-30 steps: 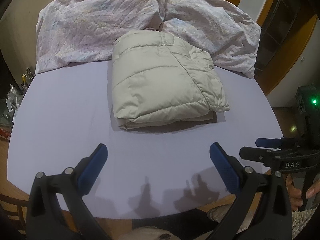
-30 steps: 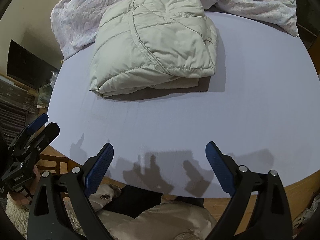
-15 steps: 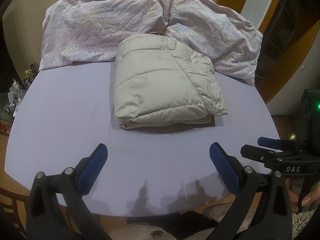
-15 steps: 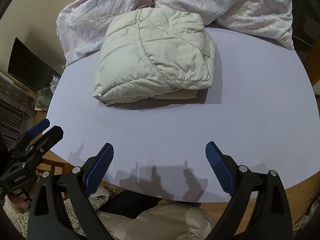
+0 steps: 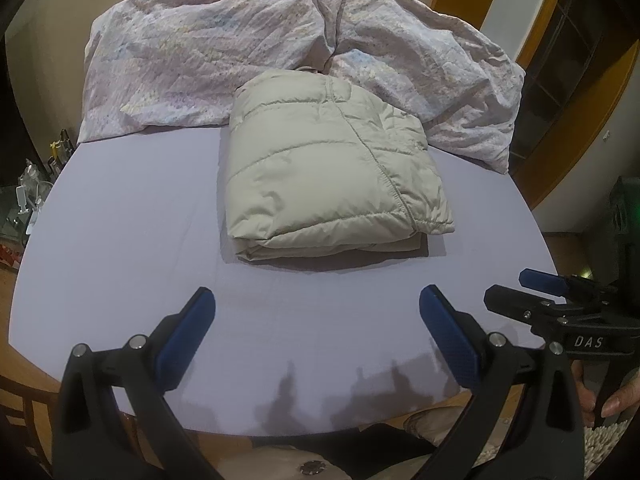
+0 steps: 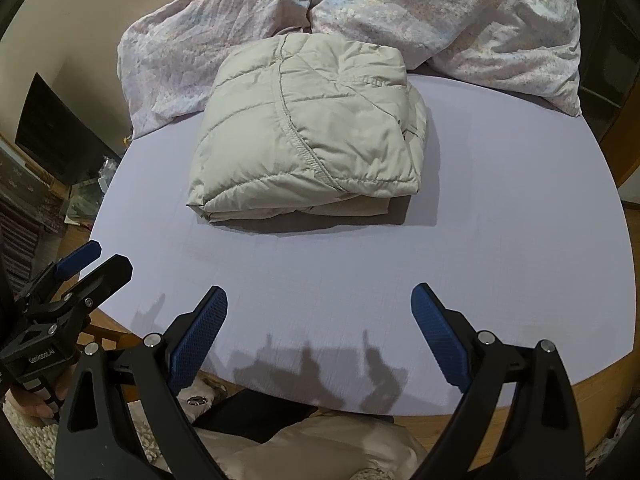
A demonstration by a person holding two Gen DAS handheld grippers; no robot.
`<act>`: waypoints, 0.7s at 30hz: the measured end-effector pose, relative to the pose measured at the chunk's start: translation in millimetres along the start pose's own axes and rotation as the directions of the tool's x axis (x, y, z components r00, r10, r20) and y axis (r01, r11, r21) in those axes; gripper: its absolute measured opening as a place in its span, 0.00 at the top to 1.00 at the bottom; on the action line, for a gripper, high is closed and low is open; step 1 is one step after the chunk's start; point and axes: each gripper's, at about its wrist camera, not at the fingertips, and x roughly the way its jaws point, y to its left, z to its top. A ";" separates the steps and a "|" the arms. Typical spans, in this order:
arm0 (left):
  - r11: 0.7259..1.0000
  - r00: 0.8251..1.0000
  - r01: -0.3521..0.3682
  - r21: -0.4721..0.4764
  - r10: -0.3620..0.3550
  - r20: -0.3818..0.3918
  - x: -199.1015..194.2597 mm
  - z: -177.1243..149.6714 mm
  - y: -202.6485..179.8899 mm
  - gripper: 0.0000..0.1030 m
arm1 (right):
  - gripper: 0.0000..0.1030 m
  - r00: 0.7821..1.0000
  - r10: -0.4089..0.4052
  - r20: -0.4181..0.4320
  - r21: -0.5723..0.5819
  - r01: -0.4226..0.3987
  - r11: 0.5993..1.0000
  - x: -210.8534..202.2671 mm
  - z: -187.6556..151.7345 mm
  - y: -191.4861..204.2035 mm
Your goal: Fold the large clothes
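Note:
A beige padded jacket (image 5: 328, 172) lies folded into a thick rectangle in the middle of the round table with a lilac cloth (image 5: 120, 220). In the right wrist view the same jacket (image 6: 308, 132) shows its stacked layers at the near edge. My left gripper (image 5: 316, 312) hangs open over the table's near edge, well short of the jacket, with nothing between its blue pads. My right gripper (image 6: 320, 308) is open too, empty, at the same distance. Each gripper appears at the side of the other's view: the right gripper (image 5: 532, 284), the left gripper (image 6: 92, 260).
A crumpled pale floral duvet (image 5: 208, 56) is heaped along the table's far side, just behind the jacket and also visible as the duvet (image 6: 460, 12). The table's wooden rim (image 6: 592, 392) shows near me. A hand (image 5: 616, 400) holds the right gripper's handle. Shelves with clutter (image 5: 28, 196) stand left.
Both grippers have drawn back and risen away from the jacket, which now looks smaller and farther off. More of the duvet and the table's near edge show. The jacket has not moved.

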 end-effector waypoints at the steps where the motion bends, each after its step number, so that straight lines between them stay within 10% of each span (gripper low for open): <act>1: 1.000 1.000 0.000 0.000 0.000 0.000 0.4 0.6 0.4 0.02 | 0.08 1.000 0.000 0.001 0.000 0.000 1.000 0.1 -0.2 -0.2; 21: 1.000 1.000 0.001 0.001 -0.001 0.001 0.8 -0.1 2.4 0.02 | 0.08 1.000 -0.003 0.001 0.005 0.003 1.000 1.3 -1.3 -0.6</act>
